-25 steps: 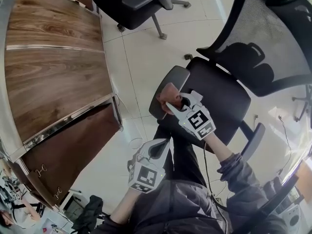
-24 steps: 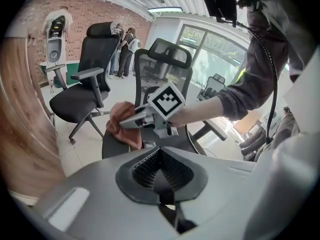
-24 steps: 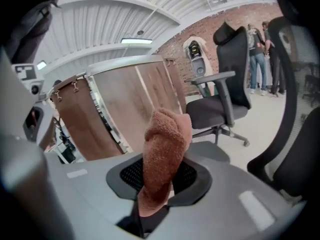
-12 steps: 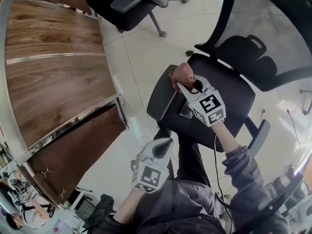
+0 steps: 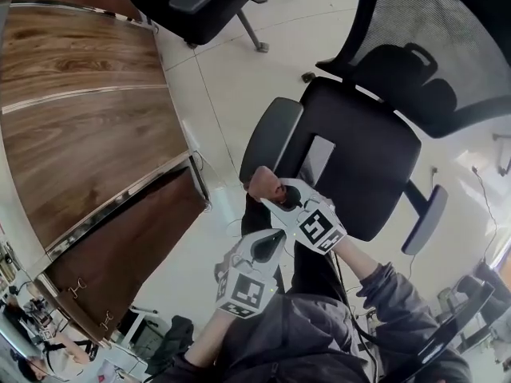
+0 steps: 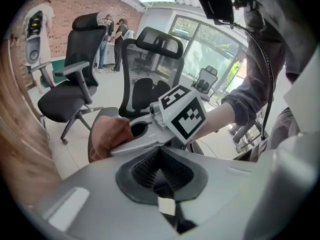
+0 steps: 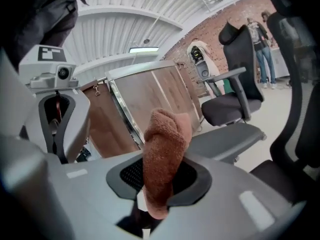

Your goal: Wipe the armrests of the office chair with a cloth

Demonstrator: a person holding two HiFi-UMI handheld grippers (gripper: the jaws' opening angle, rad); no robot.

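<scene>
Right gripper [image 5: 274,195] pinches cloth [image 5: 261,183] by armrest's [image 5: 273,138] near end.

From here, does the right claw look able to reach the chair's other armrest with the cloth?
Probably yes: only the seat lies between the right claw, shut on the cloth, and that armrest.
</scene>
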